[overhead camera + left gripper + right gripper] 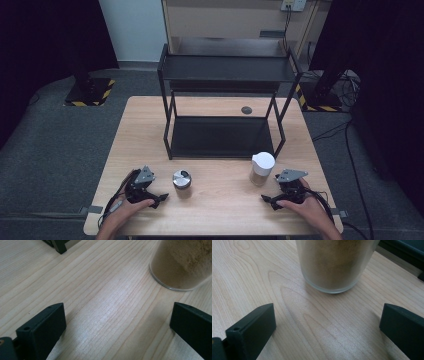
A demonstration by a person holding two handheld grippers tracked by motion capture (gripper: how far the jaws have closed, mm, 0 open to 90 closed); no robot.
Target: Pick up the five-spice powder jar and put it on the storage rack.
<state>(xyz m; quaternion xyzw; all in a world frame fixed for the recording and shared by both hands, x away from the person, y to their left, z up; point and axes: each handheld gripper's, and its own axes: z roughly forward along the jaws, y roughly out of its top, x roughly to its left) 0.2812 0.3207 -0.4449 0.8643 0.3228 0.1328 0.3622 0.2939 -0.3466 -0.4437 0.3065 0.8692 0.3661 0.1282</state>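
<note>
Both grippers, left (150,201) and right (272,200), are resting near the table's (215,205) front edge, jaws apart and holding nothing. The tall jar (261,169) is standing just beyond the right gripper, so a careless reach risks toppling it.

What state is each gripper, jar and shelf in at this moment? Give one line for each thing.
Left gripper: open, holding nothing, low over the wooden table.
Right gripper: open, holding nothing.
Small glass jar with silver lid: upright, lid on.
Tall glass jar with white lid: upright, lid on, holds tan powder.
Black metal two-tier shelf: both tiers bare.
</note>
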